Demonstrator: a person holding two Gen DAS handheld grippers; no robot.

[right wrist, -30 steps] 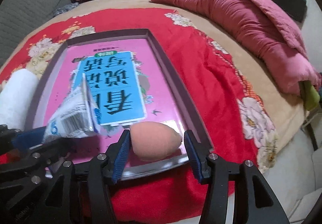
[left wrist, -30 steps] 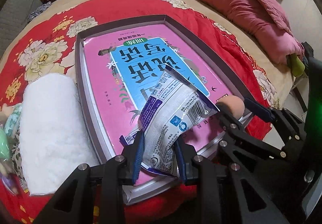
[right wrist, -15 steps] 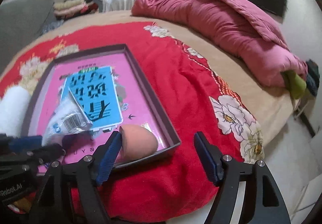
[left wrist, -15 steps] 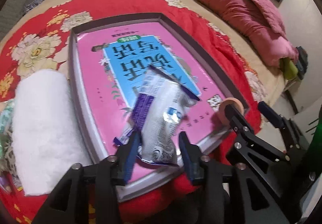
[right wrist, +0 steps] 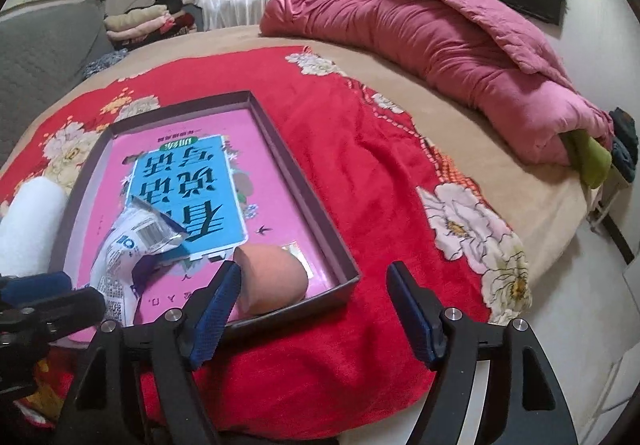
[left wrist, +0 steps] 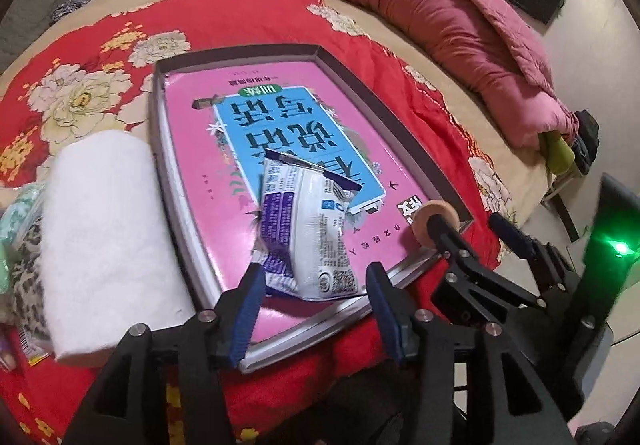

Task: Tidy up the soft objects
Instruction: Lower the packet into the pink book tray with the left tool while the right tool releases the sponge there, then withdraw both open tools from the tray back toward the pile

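On the bed, near edge of the shallow tray (left wrist: 400,117): left hand-held gripper (left wrist: 312,305) is spread wide, fingers apart with nothing clamped. The white-and-purple pouch (left wrist: 308,237) lies on the pink book just ahead of it, its near end in the gap between the blue pads (left wrist: 245,309), not pinched

Right hand-held gripper (right wrist: 316,305) is likewise wide open. The peach sponge egg (right wrist: 272,281) sits in the tray's near right corner, right against the left pad; whether it actually touches can't be told from this view. The right finger hangs over the red blanket (right wrist: 340,165), outside the tray wall

Tray contents: one pink book with blue title panel (left wrist: 280,133) filling most of the floor, the pouch lying across the book's near half, the sponge egg at the corner. Rolled white towel (left wrist: 104,229) lies on the blanket just beside the tray's left wall, outside it

Pouch looks crumpled and puffy, top seal edge dark and folded up, printed text and a barcode on the white face, purple panel along one side. Sponge egg is smooth, matte, egg-shaped with one flat cut face toward the right wrist camera

Rolled pink quilt (right wrist: 440,45) runs along the far side of the bed, well apart from the tray
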